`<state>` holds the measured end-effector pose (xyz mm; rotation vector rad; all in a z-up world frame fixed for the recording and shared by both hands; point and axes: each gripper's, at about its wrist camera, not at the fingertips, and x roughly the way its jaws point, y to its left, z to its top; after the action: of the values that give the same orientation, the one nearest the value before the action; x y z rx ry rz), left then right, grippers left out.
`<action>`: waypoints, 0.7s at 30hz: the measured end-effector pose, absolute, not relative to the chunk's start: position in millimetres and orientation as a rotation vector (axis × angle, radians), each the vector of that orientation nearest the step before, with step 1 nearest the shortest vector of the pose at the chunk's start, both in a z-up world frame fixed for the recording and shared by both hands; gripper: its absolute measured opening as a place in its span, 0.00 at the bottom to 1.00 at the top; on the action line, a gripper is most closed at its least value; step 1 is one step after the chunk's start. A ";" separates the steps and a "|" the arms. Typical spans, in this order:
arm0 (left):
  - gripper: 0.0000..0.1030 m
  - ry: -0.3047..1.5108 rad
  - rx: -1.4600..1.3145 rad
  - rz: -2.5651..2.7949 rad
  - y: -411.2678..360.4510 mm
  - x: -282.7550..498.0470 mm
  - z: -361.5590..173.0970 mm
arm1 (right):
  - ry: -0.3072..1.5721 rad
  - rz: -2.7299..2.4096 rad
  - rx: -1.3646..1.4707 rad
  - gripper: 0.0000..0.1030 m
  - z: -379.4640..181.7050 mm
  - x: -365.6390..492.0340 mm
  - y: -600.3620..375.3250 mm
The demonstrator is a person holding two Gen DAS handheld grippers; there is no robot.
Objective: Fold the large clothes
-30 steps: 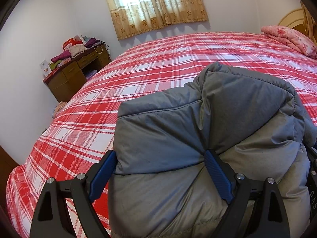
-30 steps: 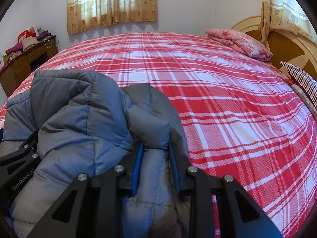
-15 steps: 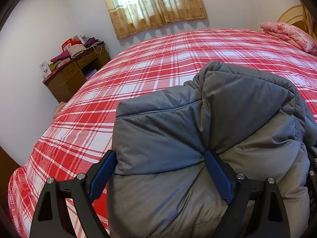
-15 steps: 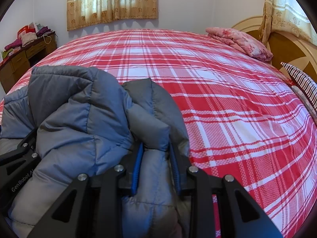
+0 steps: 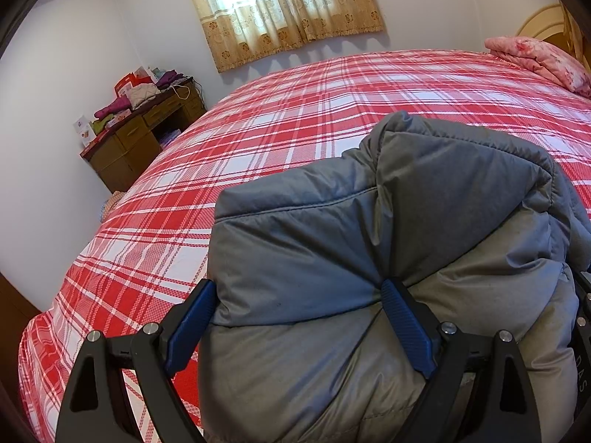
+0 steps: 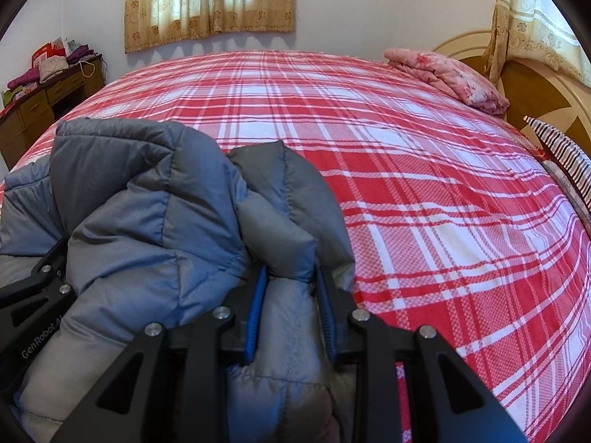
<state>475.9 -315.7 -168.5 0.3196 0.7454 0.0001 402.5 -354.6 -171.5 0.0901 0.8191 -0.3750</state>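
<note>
A grey padded jacket (image 5: 388, 229) is bunched up above the near side of a bed with a red and white plaid cover (image 5: 280, 122). My left gripper (image 5: 295, 295) has its blue pads set wide, with a thick fold of the jacket between them. In the right wrist view the jacket (image 6: 155, 203) fills the lower left. My right gripper (image 6: 291, 284) is shut on a padded fold of it. The left gripper's body (image 6: 37, 310) shows at the left edge there.
A wooden desk (image 5: 144, 144) piled with clothes and boxes stands by the far left wall. A folded pink quilt (image 6: 447, 74) lies near the wooden headboard (image 6: 517, 74). A striped pillow (image 6: 561, 151) is at the right edge. Curtains (image 6: 210, 3) hang on the far wall.
Both grippers keep their hold on the jacket. The views have shifted slightly forward over the bed; the jacket looks much the same.
</note>
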 end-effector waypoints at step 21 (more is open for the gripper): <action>0.89 0.805 -0.003 -0.299 -217.0 403.1 -158.3 | 0.768 -0.190 0.328 0.82 -172.7 346.0 -389.1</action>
<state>403.1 -217.0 -158.3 -0.0031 0.8052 -0.2990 346.0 -389.1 -172.7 0.3279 0.7684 -0.1899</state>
